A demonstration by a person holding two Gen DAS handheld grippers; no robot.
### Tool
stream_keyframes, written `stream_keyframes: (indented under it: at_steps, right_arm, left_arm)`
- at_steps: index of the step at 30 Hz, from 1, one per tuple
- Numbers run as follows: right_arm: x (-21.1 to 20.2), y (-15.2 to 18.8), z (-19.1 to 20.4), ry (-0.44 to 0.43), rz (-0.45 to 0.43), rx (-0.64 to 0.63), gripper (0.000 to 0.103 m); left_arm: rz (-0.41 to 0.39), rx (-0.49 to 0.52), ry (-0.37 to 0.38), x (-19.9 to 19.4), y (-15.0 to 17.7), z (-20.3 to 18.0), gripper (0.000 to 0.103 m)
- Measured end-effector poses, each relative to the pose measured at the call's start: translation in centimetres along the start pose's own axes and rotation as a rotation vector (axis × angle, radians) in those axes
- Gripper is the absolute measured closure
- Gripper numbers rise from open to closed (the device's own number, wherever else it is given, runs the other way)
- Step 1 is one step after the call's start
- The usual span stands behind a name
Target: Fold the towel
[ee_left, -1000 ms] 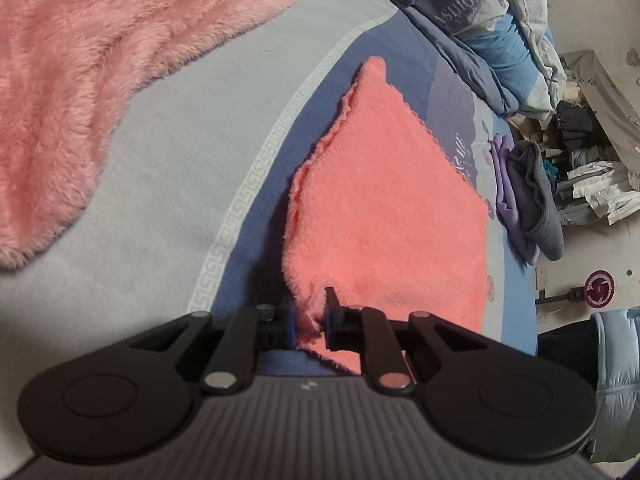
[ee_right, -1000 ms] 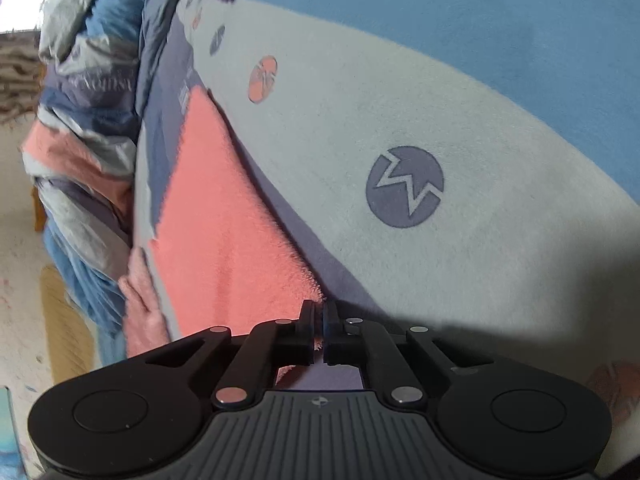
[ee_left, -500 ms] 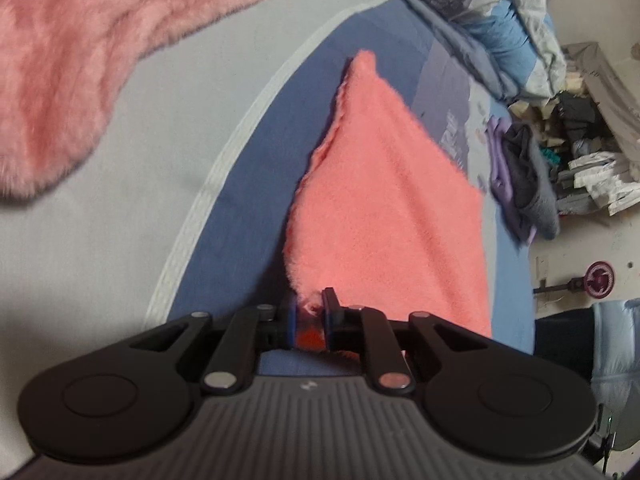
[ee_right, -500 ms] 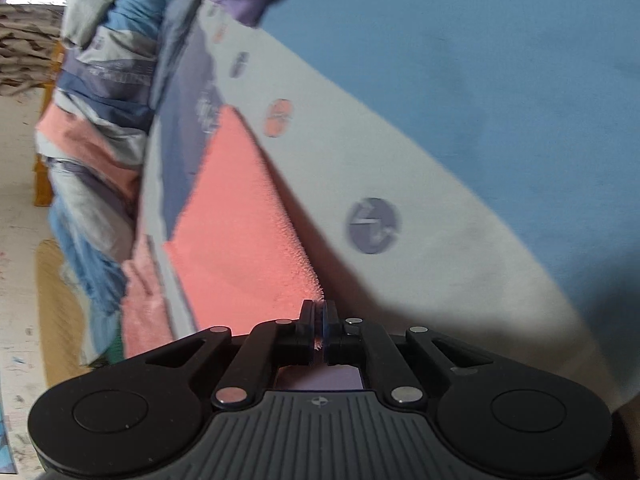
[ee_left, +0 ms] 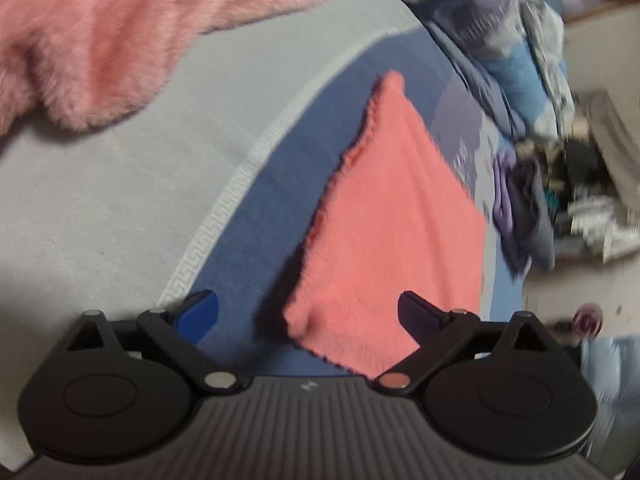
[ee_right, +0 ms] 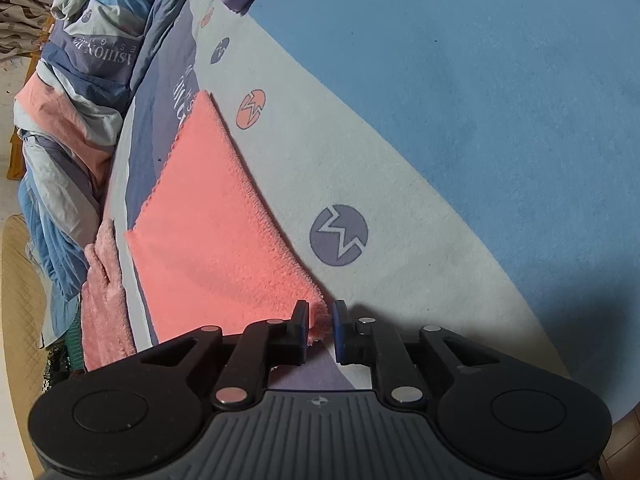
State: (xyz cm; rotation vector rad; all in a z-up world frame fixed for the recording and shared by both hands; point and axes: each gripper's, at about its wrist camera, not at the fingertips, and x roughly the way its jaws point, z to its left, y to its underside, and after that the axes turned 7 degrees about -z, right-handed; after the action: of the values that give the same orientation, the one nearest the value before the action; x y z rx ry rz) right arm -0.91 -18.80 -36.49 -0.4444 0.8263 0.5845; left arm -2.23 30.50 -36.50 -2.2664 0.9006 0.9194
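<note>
Left wrist view shows the left gripper spread wide, its two fingers far apart and holding nothing. The coral towel lies flat on the bedspread, on the dark blue band beside a pale key-pattern stripe. Its near corner sits between the two fingertips without touching either. The towel runs away to a far point, with one ragged edge on the left side. A fluffy pink blanket fills the far left, well apart from the towel. On the far right, past the bed's edge, is a blurred heap of bedding and clothes.

From the right wrist view, the right gripper stands narrowly parted, a small gap between its pads. A near corner of the towel pokes up into that gap; whether the pads actually touch it I cannot tell. The towel stretches away to the left of a round dark logo printed on the pale part of the cover, and a smaller orange logo lies just beside its far edge.
</note>
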Motion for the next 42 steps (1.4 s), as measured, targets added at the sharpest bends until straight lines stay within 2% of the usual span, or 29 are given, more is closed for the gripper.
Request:
stream_keyframes:
  at_steps: [3,7,8,9,10,11,14,20,23,26,27,28,29,34,42]
  right_arm:
    - [0.0,-0.1,-0.3,-0.004,0.008,0.018,0.087]
    - [0.0,-0.1,-0.4,-0.002,0.019,0.018,0.085]
    - [0.1,0.0,-0.4,-0.003,0.022,0.018,0.085]
    - [0.1,0.0,-0.4,-0.006,0.026,0.021,0.085]
    - [0.2,0.2,-0.5,-0.009,0.03,0.026,0.085]
    - [0.3,0.3,-0.5,-0.012,0.034,0.032,0.085]
    - [0.6,0.7,-0.8,-0.021,0.041,0.065,0.082]
    - [0.5,1.4,-1.0,-0.012,0.015,0.094,0.077]
    - [0.3,1.6,-1.4,-0.003,-0.006,0.13,0.067]
    - [0.6,1.5,-1.7,0.008,-0.011,0.157,0.067]
    - [0.8,1.4,-1.7,0.013,-0.01,0.157,0.072]
    - [1.0,1.4,-1.7,0.012,-0.007,0.158,0.081]
    - [1.2,1.4,-1.5,0.0,-0.004,0.165,0.099]
    - [0.6,1.0,-0.6,-0.047,-0.007,0.233,0.1]
    - [-0.8,-0.7,1.2,-0.201,0.014,0.446,0.1]
  left_arm:
    - [-0.013,-0.152,0.065,1.8,0.2,1.6,0.008]
    - [0.008,-0.186,0.08,4.0,0.3,1.1,0.01]
    - [0.013,-0.188,0.043,4.3,0.2,0.9,0.023]
    - [0.017,-0.19,-0.008,4.6,0.2,0.7,0.069]
    - [0.021,-0.191,-0.059,4.9,0.1,0.6,0.1]
    - [0.032,-0.21,-0.081,5.2,0.1,0.8,0.099]
    - [0.041,-0.254,-0.059,5.5,0.1,1.2,0.1]
    - [0.07,-0.145,-0.081,5.1,-0.4,-1.1,0.1]
    - [0.078,-0.12,-0.088,5.0,-0.7,-1.9,0.1]
    - [0.09,-0.1,-0.092,4.4,-0.7,-2.0,0.1]
    - [0.097,-0.097,-0.092,4.1,-0.7,-1.9,0.1]
    - [0.104,-0.096,-0.092,3.8,-0.6,-1.9,0.1]
    - [0.107,-0.097,-0.091,3.6,-0.7,-2.0,0.1]
    - [0.101,-0.128,-0.068,2.3,-1.7,-2.3,0.1]
    - [0.078,-0.217,-0.028,1.3,-5.1,-3.6,0.1]
